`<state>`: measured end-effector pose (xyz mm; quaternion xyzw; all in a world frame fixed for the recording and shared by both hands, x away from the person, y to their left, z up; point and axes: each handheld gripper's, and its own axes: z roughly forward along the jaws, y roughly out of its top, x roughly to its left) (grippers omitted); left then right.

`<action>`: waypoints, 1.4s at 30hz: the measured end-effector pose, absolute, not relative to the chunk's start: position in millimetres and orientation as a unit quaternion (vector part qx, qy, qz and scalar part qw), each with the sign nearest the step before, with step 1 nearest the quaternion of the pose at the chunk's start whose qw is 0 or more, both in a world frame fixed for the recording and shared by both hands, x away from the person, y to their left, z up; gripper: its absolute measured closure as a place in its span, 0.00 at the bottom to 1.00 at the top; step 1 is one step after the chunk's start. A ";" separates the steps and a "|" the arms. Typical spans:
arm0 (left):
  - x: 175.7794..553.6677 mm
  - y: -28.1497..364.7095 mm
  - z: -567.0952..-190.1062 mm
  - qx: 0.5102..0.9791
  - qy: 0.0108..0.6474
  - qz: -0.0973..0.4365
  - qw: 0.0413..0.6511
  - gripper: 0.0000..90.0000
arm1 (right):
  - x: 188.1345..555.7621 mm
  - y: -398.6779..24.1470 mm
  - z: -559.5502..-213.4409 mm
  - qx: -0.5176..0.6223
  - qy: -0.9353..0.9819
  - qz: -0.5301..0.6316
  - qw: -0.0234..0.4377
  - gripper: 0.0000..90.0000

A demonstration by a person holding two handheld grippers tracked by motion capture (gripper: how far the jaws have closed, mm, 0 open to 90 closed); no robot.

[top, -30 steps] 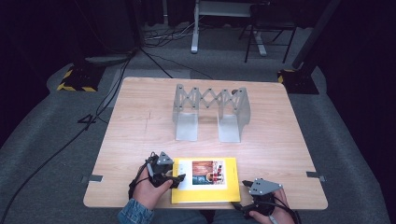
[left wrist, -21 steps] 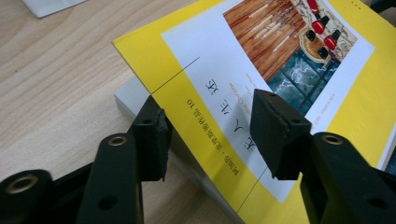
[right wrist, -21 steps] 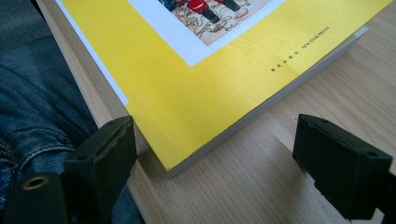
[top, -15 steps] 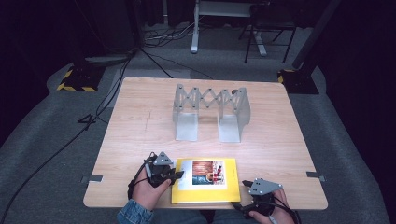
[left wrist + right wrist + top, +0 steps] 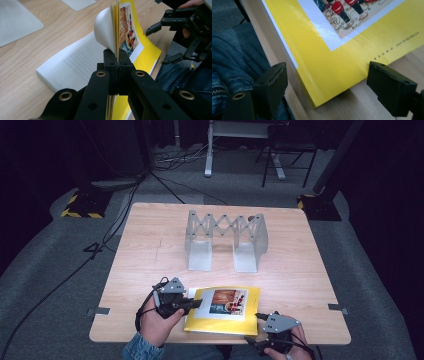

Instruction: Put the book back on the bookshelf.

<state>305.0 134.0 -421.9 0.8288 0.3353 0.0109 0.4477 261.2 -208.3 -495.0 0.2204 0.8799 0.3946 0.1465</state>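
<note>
A yellow paperback book [image 5: 222, 310] with a picture on its cover lies at the table's near edge. My left gripper [image 5: 196, 303] is at its left edge, and its jaws have just closed on the front cover and a few pages. In the left gripper view, my left gripper [image 5: 116, 53] holds that cover [image 5: 130, 37] curled upward, baring a printed white page [image 5: 75, 62]. My right gripper [image 5: 254, 328] stands open at the book's near right corner. Its two fingers straddle that corner of the book [image 5: 319, 57] without touching it in the right gripper view.
A grey metal expanding rack [image 5: 225, 237] with two flat foot plates stands in the middle of the wooden table [image 5: 150, 250]. A person's denim-clad lap [image 5: 234, 57] lies just past the table's near edge. Cables run over the dark floor beyond.
My left gripper has shut on the book's left cover edge and risen a little, lifting the cover off the pages. The right gripper has stayed in place.
</note>
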 end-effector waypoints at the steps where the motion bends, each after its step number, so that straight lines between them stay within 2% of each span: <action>1: 304.8 133.1 -419.0 0.829 0.333 0.008 0.450 0.99 | 261.2 -206.6 -493.8 0.219 0.879 0.395 0.154 0.19; 10: 310.7 127.1 -404.0 0.826 0.320 -0.009 0.463 0.99 | 263.6 -192.2 -484.6 0.197 0.876 0.392 0.198 0.17; 15: 314.3 125.0 -402.6 0.824 0.315 -0.018 0.472 0.99 | 266.6 -185.6 -485.4 0.193 0.877 0.389 0.204 0.16; 19: 316.3 121.2 -400.9 0.822 0.311 -0.022 0.477 0.99 | 269.0 -180.9 -487.5 0.194 0.876 0.393 0.204 0.13; 26: 322.1 115.9 -400.3 0.816 0.302 -0.047 0.490 0.99 | 271.1 -173.3 -493.8 0.197 0.874 0.384 0.223 0.00; 34: 324.7 113.1 -402.0 0.808 0.299 -0.081 0.501 0.98 | 274.9 -168.3 -500.5 0.204 0.859 0.397 0.253 0.00; 42: 325.7 113.4 -405.3 0.806 0.294 -0.112 0.502 0.98 | 277.8 -160.6 -506.5 0.189 0.857 0.370 0.304 0.00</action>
